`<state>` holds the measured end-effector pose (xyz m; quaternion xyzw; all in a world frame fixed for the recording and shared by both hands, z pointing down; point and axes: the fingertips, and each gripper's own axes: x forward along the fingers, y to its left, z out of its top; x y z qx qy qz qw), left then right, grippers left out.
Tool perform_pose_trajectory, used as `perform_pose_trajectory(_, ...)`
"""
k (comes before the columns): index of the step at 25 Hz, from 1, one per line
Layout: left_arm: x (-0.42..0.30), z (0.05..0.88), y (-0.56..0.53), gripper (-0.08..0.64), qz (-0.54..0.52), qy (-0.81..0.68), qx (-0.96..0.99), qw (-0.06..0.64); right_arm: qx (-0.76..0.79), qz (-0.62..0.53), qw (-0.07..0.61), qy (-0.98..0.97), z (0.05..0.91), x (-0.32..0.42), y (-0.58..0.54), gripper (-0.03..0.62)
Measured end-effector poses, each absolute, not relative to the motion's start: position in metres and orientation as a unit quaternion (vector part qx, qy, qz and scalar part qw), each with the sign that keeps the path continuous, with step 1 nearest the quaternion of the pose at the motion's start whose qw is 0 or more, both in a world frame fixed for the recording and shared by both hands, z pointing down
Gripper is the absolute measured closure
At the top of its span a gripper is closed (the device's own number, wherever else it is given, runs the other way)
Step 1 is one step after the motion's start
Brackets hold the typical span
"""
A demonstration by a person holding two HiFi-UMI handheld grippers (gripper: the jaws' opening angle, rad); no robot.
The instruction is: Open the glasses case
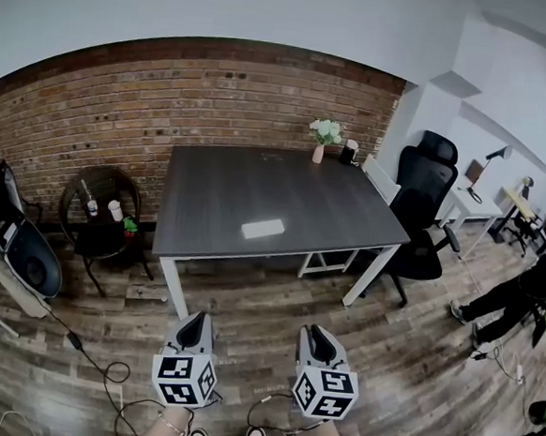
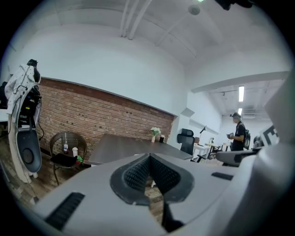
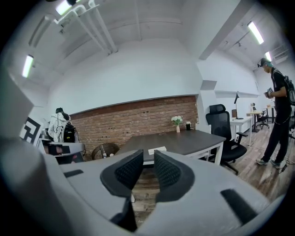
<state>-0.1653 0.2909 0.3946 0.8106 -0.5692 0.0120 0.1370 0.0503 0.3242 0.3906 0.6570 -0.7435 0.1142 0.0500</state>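
Hanging short of the table [image 1: 257,188], the left claw [image 1: 192,321] is pressed together and the right claw [image 1: 318,334] slightly spread, both empty, because the glasses case [image 1: 263,228] lies well away near its front edge.

Head cam high, far; both gripper cams low, facing shared table [image 1: 247,187].

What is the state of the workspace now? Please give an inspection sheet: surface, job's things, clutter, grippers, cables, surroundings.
Surface: dark table, mostly bare.
Job's things: white glasses case lying flat near the front edge, untouched.
Clutter: flower vase and dark cup at the far edge.
Grippers: left gripper jaws together, empty; right gripper jaws slightly apart, empty; both over the floor, short of the table.
Cables: loose cables on the wood floor.
Surroundings: brick wall, wicker chair, office chair, a person.
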Motion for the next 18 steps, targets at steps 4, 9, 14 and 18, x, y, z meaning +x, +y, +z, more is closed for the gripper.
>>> perform_pose_trajectory(4, -0.163, 0.396, 0.284, 0.565, 0.014, -0.575, 0.806, 0.14, 0.654, 0.113, 0.054, -0.746, 0.39, 0.054, 0.319, 0.489)
perform_pose_trajectory(9, -0.146, 0.405, 0.276, 0.565, 0.014, -0.589, 0.794, 0.149, 0.64, 0.113, 0.066, -0.757, 0.395, 0.071, 0.318, 0.497)
perform_pose_trajectory(14, -0.116, 0.413, 0.27, 0.565, 0.005, -0.607, 0.779, 0.156, 0.62, 0.117, 0.081, -0.771, 0.407, 0.101, 0.314, 0.508)
perform_pose_trajectory(18, -0.093, 0.413, 0.266, 0.565, 0.008, -0.614, 0.774, 0.151, 0.609, 0.12, 0.085, -0.78, 0.411, 0.124, 0.296, 0.512)
